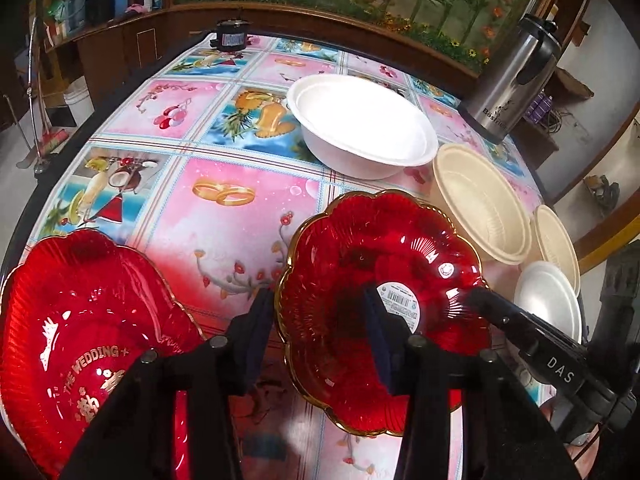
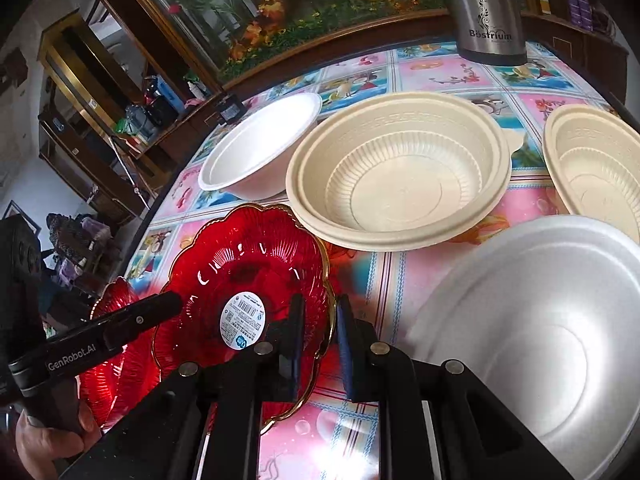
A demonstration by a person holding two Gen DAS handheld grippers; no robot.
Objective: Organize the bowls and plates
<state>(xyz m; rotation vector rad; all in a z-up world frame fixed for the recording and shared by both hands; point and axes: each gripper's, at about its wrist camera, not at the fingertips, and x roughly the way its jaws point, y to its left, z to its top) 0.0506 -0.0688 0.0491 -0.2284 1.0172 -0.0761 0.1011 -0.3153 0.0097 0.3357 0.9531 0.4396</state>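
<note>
A red glass plate with a gold scalloped rim and a white sticker (image 1: 376, 296) (image 2: 248, 292) is tilted above the table between both grippers. My left gripper (image 1: 320, 336) is open, its jaws straddling the plate's left rim. My right gripper (image 2: 320, 340) straddles the plate's right rim with a narrow gap; it also shows in the left wrist view (image 1: 480, 300). A second red plate lettered "THE WEDDING" (image 1: 80, 344) (image 2: 116, 300) lies at the left. Around them stand a large white bowl (image 1: 360, 124) (image 2: 260, 148), a large cream bowl (image 1: 480, 204) (image 2: 400, 172), a small cream bowl (image 1: 556, 244) (image 2: 596, 168) and a small white bowl (image 1: 548, 300) (image 2: 536, 340).
A steel thermos (image 1: 512, 76) (image 2: 484, 8) stands at the table's far edge. A small black pot (image 1: 232, 36) sits at the far left corner. The table has a colourful patterned cloth (image 1: 224, 160). A wooden-framed panel with flowers runs behind it.
</note>
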